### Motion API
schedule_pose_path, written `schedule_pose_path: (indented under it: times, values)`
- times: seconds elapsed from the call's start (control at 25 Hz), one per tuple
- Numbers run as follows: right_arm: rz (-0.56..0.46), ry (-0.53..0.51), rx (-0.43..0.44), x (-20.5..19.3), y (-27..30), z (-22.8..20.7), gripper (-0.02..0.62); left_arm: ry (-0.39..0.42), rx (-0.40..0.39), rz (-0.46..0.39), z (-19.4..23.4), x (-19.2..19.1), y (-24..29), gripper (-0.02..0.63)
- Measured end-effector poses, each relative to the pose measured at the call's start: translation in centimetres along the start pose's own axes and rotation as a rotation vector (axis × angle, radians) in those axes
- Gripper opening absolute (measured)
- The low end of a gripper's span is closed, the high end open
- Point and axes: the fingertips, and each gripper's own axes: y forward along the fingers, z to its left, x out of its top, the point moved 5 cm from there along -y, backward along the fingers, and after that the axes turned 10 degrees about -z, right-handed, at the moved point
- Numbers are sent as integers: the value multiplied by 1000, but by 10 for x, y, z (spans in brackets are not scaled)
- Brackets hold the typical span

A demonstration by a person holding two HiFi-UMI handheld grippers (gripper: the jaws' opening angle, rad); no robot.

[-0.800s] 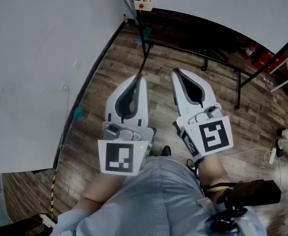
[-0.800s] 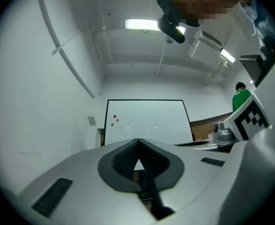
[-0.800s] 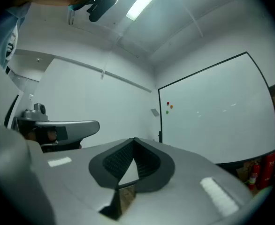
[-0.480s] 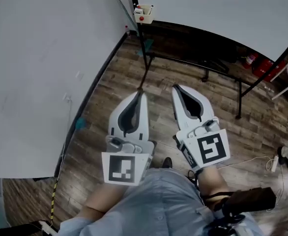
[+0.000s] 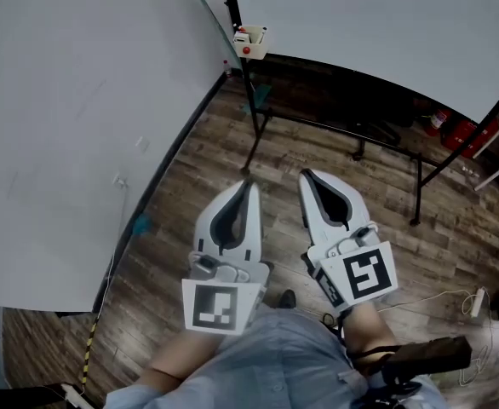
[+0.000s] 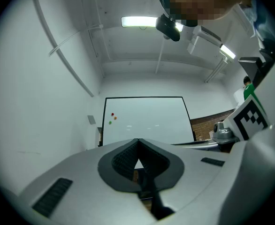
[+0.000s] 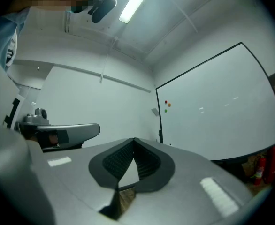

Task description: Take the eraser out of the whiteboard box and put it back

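Both pairs of jaws are pressed together with nothing between them. The left gripper [image 5: 247, 186] and right gripper [image 5: 307, 177] are held side by side above the wooden floor [image 5: 215, 143], pointing toward the whiteboard [image 5: 377, 15]. Well ahead of them, the small whiteboard box [image 5: 251, 43] hangs at the board's left edge, with a red item [image 5: 246, 49] in it too small to identify as the eraser.

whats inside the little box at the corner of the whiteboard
The box hangs at the whiteboard's corner. A bit of red and white shows at its top and a red spot lower down, both too small to name. Its walls hide whatever else is inside.
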Motion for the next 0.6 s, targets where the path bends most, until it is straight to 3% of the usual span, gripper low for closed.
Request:
schedule_pose_path:
  times: [0.6]
  values:
    - [62, -9, -8, -27, 48, -28, 2, -23, 39, 13, 38, -30, 41, 5]
